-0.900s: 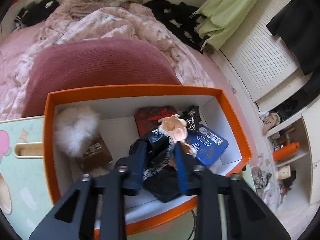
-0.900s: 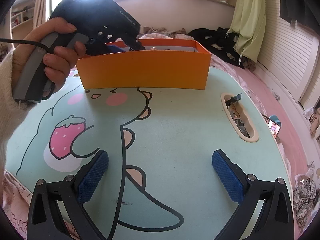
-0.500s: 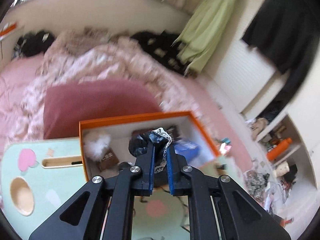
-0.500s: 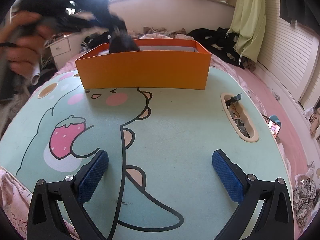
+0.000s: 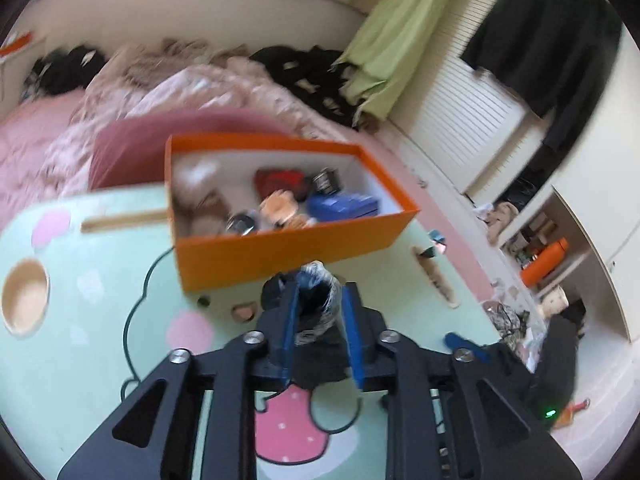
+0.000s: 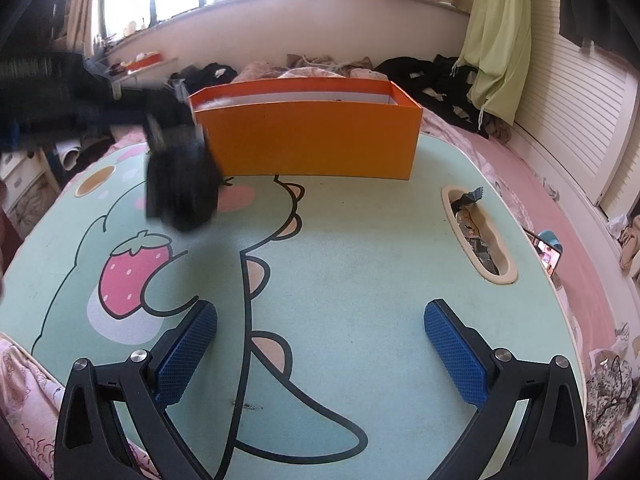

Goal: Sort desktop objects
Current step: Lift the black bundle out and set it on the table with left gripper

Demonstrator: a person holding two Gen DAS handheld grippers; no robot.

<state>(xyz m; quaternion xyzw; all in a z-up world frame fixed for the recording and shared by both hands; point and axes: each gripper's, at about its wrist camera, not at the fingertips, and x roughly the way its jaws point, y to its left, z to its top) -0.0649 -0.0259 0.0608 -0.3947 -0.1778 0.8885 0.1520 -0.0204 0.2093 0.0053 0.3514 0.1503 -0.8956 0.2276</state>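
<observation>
My left gripper (image 5: 318, 320) pinches the black garment (image 5: 316, 300) above the table (image 6: 360, 264), before the orange box (image 6: 312, 140). Right gripper (image 6: 320, 354) spread, empty. Risk: dangling cloth slips or snags the box wall.

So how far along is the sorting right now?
Partway, it seems. Done: nothing sits sorted on the table yet. In hand: the left gripper holds a black lacy bundle out of the orange box, above the table. Left: a blue tin, a red item and other pieces remain inside; the right gripper is open and empty.
</observation>
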